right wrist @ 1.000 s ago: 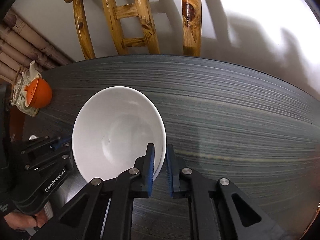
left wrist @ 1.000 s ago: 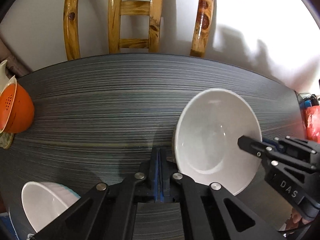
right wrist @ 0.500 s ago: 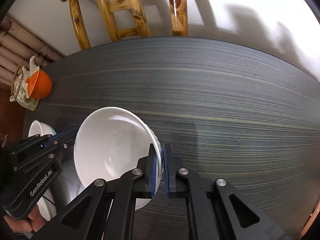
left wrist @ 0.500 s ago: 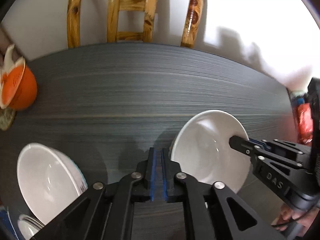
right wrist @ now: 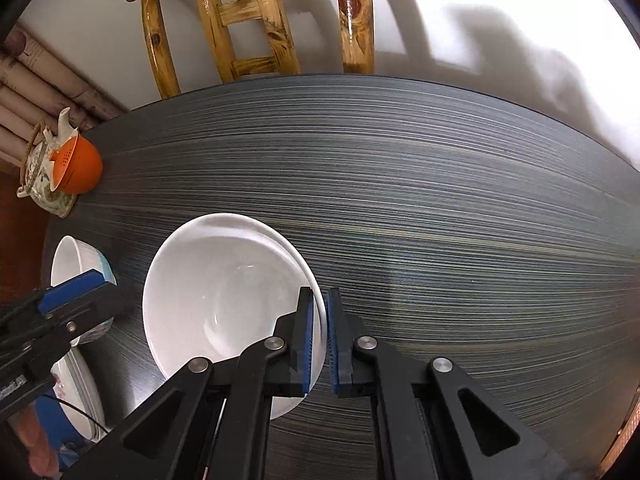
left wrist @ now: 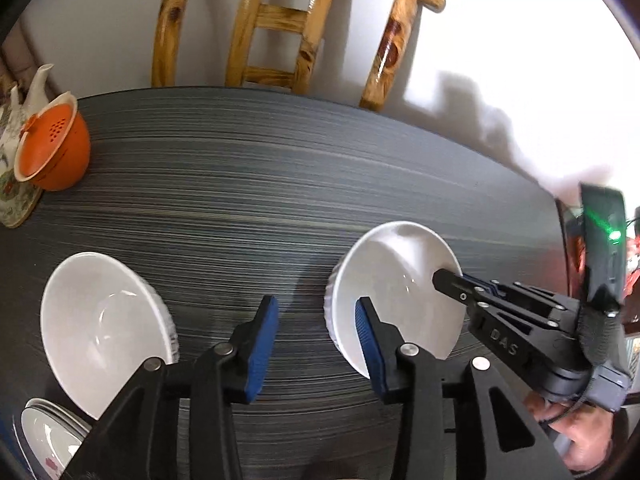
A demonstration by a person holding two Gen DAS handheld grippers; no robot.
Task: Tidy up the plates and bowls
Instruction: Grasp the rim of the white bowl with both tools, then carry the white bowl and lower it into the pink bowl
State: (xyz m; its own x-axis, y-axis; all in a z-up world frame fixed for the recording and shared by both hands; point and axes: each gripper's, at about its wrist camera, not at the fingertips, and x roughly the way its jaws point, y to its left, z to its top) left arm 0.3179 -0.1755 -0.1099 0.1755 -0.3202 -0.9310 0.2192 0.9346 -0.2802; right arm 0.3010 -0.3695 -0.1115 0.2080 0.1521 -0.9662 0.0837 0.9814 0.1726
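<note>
My right gripper (right wrist: 319, 336) is shut on the right rim of a large white bowl (right wrist: 224, 300) and holds it over the dark striped table (right wrist: 440, 208); the same bowl (left wrist: 396, 292) and right gripper (left wrist: 460, 280) show in the left wrist view. My left gripper (left wrist: 316, 340) is open and empty, its right pad close to that bowl's near rim. A second white bowl (left wrist: 100, 328) with a ribbed blue-trimmed outside stands on the table at the left, also in the right wrist view (right wrist: 76, 260). A stack of plates (left wrist: 48, 440) lies at the near left corner.
An orange strainer (left wrist: 52, 148) sits with a flowered teapot (right wrist: 36, 168) at the table's far left edge. A wooden chair (left wrist: 288, 32) stands behind the table against a white wall. Red and dark items (left wrist: 600, 240) lie off the table's right end.
My left gripper has opened from shut and pulled back left. My right gripper has closed on the bowl's rim and carried it nearer and left, toward the second bowl.
</note>
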